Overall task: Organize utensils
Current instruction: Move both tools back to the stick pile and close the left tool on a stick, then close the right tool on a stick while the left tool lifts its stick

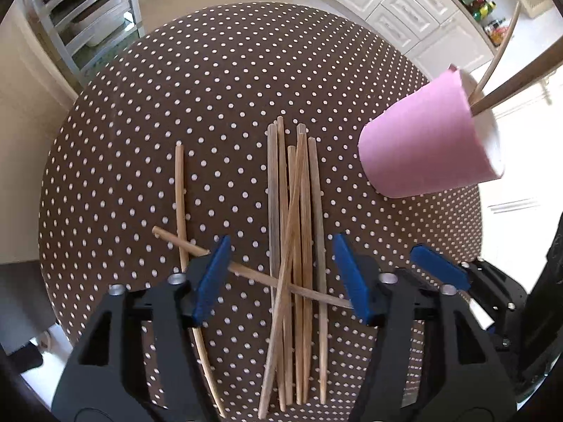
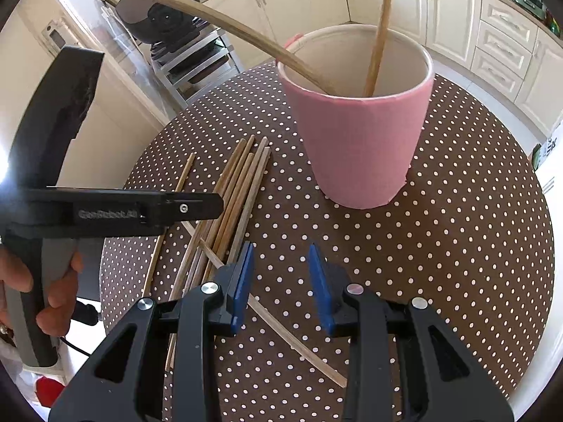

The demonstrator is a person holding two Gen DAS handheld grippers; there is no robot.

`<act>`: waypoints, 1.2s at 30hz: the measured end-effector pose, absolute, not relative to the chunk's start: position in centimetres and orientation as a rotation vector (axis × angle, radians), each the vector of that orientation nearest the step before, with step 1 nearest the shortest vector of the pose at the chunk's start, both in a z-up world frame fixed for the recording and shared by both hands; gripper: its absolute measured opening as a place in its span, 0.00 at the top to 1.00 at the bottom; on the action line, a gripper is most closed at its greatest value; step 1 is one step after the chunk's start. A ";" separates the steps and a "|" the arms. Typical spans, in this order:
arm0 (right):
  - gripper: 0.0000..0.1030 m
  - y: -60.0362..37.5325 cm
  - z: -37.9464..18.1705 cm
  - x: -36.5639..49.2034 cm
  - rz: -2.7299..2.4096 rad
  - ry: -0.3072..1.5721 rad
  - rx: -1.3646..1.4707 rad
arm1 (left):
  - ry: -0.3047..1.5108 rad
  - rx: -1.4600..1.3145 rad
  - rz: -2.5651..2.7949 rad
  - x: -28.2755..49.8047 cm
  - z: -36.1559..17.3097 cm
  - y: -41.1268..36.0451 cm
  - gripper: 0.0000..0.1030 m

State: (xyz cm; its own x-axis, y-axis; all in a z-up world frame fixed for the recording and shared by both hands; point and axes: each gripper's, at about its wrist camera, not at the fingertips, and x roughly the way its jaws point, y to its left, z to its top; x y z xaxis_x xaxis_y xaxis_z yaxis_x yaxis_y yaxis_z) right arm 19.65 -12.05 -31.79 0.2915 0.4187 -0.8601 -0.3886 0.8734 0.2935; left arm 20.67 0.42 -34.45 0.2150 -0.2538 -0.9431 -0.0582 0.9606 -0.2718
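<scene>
left gripper [image 1: 281, 274] apart over chopsticks [image 1: 295, 246] — pink cup [image 1: 422, 147] holds two

Both views are bright with even daylight, and the polka-dot tablecloth [image 1: 225, 112] shows crisp dots and only soft, faint shadows under the wooden sticks [image 1: 292, 246]. Glare washes out the floor at the far right of the left wrist view and burns a white patch at the left edge of the right wrist view. The fisheye lens bends the table into a dome and curves the cabinets [image 2: 440, 17], a dark ring frames every corner, and the far shelf items at the upper right look smeared.
</scene>
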 end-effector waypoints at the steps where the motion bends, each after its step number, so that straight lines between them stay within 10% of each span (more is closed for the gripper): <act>1: 0.71 -12.1 -31.8 19.6 0.537 1.156 0.030 | 1.363 -0.260 -0.139 20.9 -34.8 0.2 0.61; 6: 0.71 -12.2 -31.8 19.6 0.536 1.156 0.030 | 1.358 -0.255 -0.161 21.6 -35.3 -0.6 0.92; 36: 0.77 0.8 -34.7 19.5 0.849 1.097 -0.292 | 1.296 -0.177 -0.099 16.8 -31.6 7.0 0.94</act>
